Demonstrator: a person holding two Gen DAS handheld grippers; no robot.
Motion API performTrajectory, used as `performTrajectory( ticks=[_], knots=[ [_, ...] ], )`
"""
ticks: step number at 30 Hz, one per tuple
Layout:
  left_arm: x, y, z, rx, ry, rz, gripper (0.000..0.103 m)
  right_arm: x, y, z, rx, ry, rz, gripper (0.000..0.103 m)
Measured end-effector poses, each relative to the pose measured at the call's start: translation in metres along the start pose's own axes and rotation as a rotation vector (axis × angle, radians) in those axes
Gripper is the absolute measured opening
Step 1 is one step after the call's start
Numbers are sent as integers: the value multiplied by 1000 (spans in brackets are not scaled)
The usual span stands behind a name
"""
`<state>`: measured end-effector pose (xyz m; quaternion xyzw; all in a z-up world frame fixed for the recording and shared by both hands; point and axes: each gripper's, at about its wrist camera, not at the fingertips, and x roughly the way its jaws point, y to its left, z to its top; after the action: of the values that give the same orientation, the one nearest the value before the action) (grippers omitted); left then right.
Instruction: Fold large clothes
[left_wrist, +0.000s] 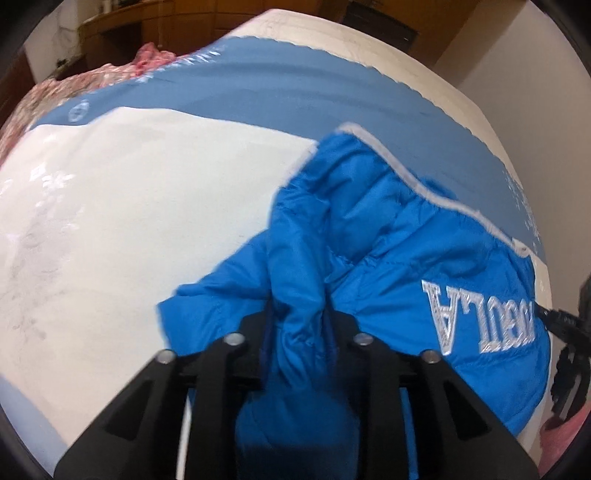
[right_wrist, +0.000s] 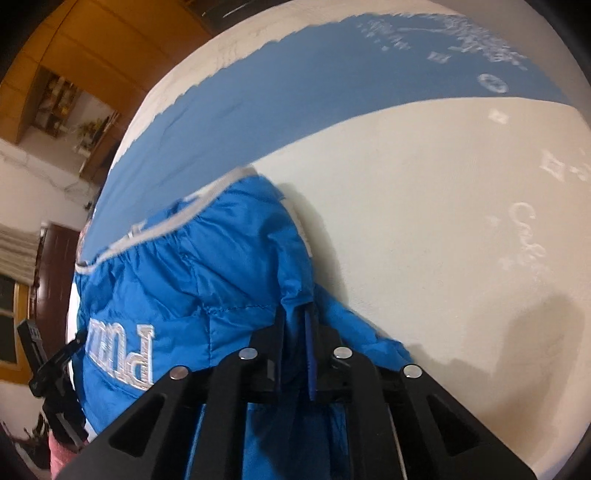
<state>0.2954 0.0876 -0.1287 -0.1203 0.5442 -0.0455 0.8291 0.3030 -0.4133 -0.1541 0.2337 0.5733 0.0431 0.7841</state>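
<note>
My left gripper (left_wrist: 300, 314) pinches a thick fold of the puffy bright blue jacket (left_wrist: 406, 258). My right gripper (right_wrist: 294, 332) pinches a thin fold of it too. The jacket lies under and ahead of both, on a white and blue bed cover (right_wrist: 424, 184). Brown wooden cupboards (left_wrist: 184, 26) stand far behind.

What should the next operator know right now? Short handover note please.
Left tool: shut on a thick bunch of the blue puffer jacket.
Right tool: shut on a thinner fold of the same jacket.
Jacket lies crumpled on the white-and-blue bed cover, lettering up, grey-trimmed edge on the far side.
Done: both grips taken.
Left: spread it flat, then fold; no neat fold is visible yet.
</note>
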Motion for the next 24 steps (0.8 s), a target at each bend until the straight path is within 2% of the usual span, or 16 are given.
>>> performTrajectory(
  ticks=[3,5,7,11,13,15,18,20,24],
  knots=[
    [-34,-4,-1,18,-107,70,42,-32,6,-8,-21,-79,-39,19],
    [-57,-16,-9,54,-179,114,42,-47,11,-16,-27,-112,-24,19],
    [-67,-34,-16,90,-208,97,42,-57,24,-27,-58,-130,11,19],
    [-65,-85,-45,185,-187,33,42,-51,79,-63,-190,-118,39,19],
    [-56,-108,-55,224,-173,14,42,-43,97,-75,-237,-116,4,19],
    [-45,-123,-66,267,-172,35,42,-35,108,-83,-266,-123,-44,19],
    [-21,-132,-76,272,-125,17,42,-21,112,-88,-260,-128,-65,19],
    [-5,-128,-80,270,-109,31,42,-12,111,-91,-280,-144,-111,19],
    [13,-125,-90,302,-126,38,43,8,109,-100,-336,-164,-142,19]
  ],
)
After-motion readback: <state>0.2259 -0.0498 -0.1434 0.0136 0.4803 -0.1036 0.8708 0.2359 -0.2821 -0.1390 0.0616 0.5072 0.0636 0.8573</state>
